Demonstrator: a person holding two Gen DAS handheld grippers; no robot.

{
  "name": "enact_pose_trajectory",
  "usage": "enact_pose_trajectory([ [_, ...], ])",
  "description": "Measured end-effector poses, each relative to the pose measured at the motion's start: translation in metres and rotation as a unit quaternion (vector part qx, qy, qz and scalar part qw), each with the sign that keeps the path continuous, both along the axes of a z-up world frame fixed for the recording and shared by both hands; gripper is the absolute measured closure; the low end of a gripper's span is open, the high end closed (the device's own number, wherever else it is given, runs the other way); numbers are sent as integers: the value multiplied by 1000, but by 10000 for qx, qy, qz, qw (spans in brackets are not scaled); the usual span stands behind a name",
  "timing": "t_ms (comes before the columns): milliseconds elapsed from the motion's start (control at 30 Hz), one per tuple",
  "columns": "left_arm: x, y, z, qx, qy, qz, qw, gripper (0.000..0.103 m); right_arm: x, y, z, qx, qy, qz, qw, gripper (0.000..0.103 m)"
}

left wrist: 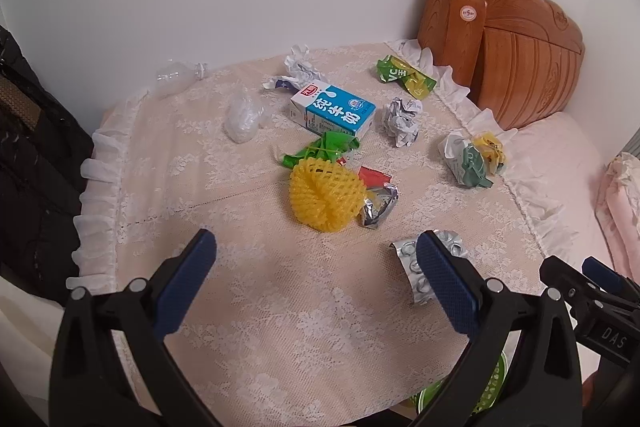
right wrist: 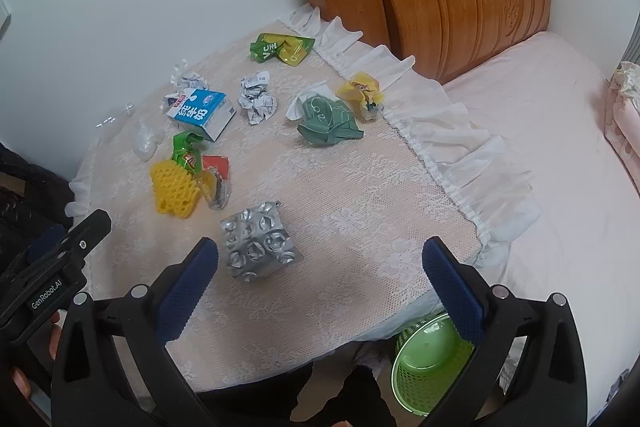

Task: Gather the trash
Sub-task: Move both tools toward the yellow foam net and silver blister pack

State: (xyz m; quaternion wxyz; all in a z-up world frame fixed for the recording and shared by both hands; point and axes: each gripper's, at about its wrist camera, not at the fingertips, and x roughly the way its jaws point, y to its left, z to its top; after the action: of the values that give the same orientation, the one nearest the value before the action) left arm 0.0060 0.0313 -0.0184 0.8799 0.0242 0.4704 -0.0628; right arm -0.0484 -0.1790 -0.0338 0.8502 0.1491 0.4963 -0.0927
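Knurled blue fingers point(right wrist: 188, 287) of both the right gripper point(right wrist: 320, 269) and left gripper point(left wrist: 316, 263) are spread, empty; crumpled foil blister pack point(right wrist: 258, 241) lies at eleven o'clock on the lace tablecloth point(right wrist: 360, 211), yellow foam net point(left wrist: 322, 197) beyond.

Your left gripper point(left wrist: 316, 251) sat at the bottom of its frame, jaws spread wide, holding nothing. Your right gripper point(right wrist: 320, 259) did the same, wide apart and empty, lower centre of frame.

Printed "纯牛奶" in white characters on the blue-and-white rectangular milk carton point(left wrist: 334, 113). Reads "VC" on the crumpled green-and-yellow foil wrapper point(left wrist: 404, 75). Marked "DAS" on the black right gripper point(left wrist: 600, 277) body, "GenRobot.AI" on the black left gripper point(right wrist: 70, 241) body.
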Motion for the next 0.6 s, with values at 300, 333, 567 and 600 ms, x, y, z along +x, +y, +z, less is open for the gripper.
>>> enact_pose_trajectory([
  [300, 2, 3, -2, 13, 9, 29, 10000, 7, 3, 4, -4, 14, 60, -2, 10000, 2],
  [333, 2, 3, -2, 21, 12, 23, 10000, 7, 4, 4, -4, 11, 76, 7, 10000, 2],
  [567, 3, 6, -5, -4, 40, 67, 10000, 7, 7, 10, -8, -64, 140, 113, 9998, 2],
  [600, 3, 7, -5, -14, 47, 77, 10000, 7, 7, 11, -9, -63, 145, 117, 9998, 2],
])
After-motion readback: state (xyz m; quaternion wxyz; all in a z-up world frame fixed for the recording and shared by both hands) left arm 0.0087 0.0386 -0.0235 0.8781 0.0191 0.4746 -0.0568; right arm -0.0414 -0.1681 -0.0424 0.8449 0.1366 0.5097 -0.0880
